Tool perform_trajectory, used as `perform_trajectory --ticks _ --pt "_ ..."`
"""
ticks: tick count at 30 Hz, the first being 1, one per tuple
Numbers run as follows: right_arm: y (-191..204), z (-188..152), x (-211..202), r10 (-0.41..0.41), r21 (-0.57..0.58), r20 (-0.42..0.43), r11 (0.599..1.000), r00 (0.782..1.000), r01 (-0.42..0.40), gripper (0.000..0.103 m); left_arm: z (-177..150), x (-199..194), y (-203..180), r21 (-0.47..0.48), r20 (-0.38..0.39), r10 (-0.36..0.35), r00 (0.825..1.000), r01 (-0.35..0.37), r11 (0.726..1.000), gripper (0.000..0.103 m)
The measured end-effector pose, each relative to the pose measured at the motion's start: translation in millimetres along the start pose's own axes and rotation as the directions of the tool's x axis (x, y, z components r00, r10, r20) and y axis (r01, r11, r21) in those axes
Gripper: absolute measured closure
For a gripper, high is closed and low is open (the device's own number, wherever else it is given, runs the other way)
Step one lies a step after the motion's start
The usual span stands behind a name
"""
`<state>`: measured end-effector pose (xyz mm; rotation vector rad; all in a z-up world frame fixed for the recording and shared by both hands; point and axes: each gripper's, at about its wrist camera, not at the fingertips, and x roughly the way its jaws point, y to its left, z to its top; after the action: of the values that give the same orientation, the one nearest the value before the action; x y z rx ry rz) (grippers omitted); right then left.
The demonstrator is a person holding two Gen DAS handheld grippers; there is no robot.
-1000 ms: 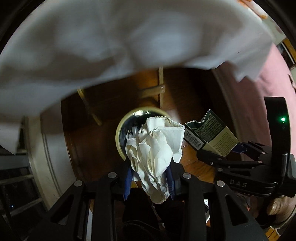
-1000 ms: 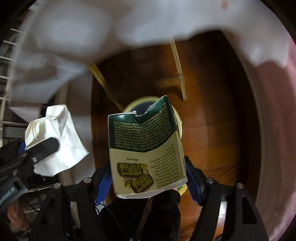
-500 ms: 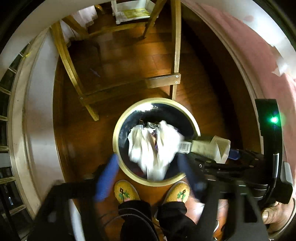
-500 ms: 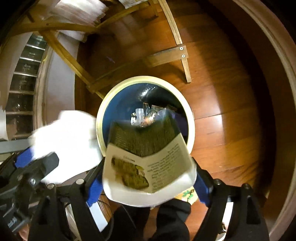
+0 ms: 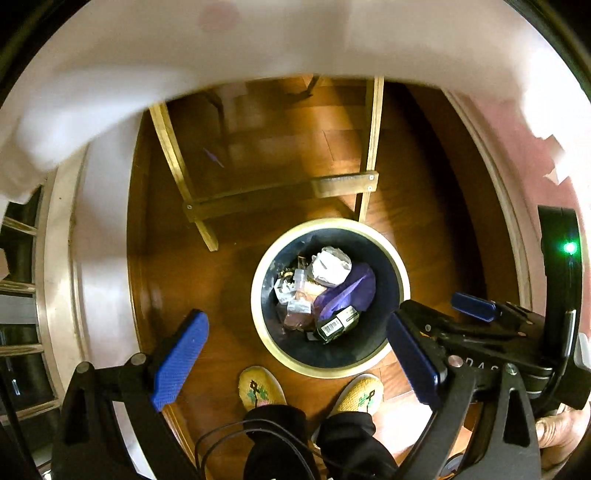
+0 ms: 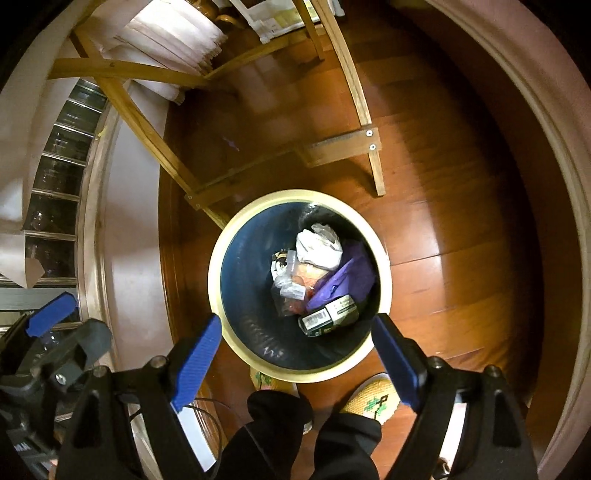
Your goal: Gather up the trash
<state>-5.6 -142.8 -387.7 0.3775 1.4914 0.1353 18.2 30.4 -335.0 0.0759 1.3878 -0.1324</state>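
While both of your grippers point down at the floor, neither one holds anything. Your left gripper (image 5: 295, 354) stands spread wide; its jaws have just been opening, and nothing is between its blue pads (image 5: 177, 360). Your right gripper (image 6: 301, 363) is released too, its jaws also just opened and now bare, framing the near rim of the trash bin (image 6: 225, 236).

The bin is round, with a cream rim and a dark blue inside, and stands on the wooden floor (image 6: 443, 229) just in front of your slippers (image 5: 260, 387). The trash lies at its bottom: the crumpled white paper (image 6: 319, 243) sits toward the far side, and the green carton (image 6: 328, 317) lies toward the near side, barcode end up. Between and around them are a purple bag (image 6: 347, 280) and some clear plastic wrappers (image 6: 286, 286), all touching in one heap.

The left wrist view shows the right gripper coming in from the right edge, just beside the bin's rim, with a green light (image 5: 569, 248) on it and part of your hand (image 5: 561, 435) at the lower corner; a white cloth (image 5: 184, 66), blurred, hangs across the top. The right wrist view shows instead the wooden frame (image 6: 147, 122) beyond the bin in full, with folded white fabric (image 6: 173, 33) and papers on it, and the left gripper at the lower left edge.
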Motion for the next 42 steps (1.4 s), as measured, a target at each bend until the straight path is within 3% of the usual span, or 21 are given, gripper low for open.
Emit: perform_trajectory --ticks 13,21,32,42 --pt "24 3 -80 0.028 -0.025 0.079 0.999 0.996 -0.026 0.019 13 -83 2 -0.044 0.078 0.005 0.997 -0.002 0.999 0.007" --pt "45 8 -158 0.061 -0.034 0.137 0.998 0.989 -0.057 0.019 27 -159 0 -0.065 0.147 -0.012 0.989 0.022 0.998 0.007" --pt "86 11 -269 0.084 -0.151 0.204 0.987 0.975 -0.053 0.019 32 -279 3 -0.12 0.267 -0.031 0.963 0.065 0.991 0.007" --pt "118 18 -343 0.091 -0.246 0.305 0.969 0.948 -0.014 0.019 28 -353 15 -0.176 0.371 0.035 0.928 0.034 0.984 0.007"
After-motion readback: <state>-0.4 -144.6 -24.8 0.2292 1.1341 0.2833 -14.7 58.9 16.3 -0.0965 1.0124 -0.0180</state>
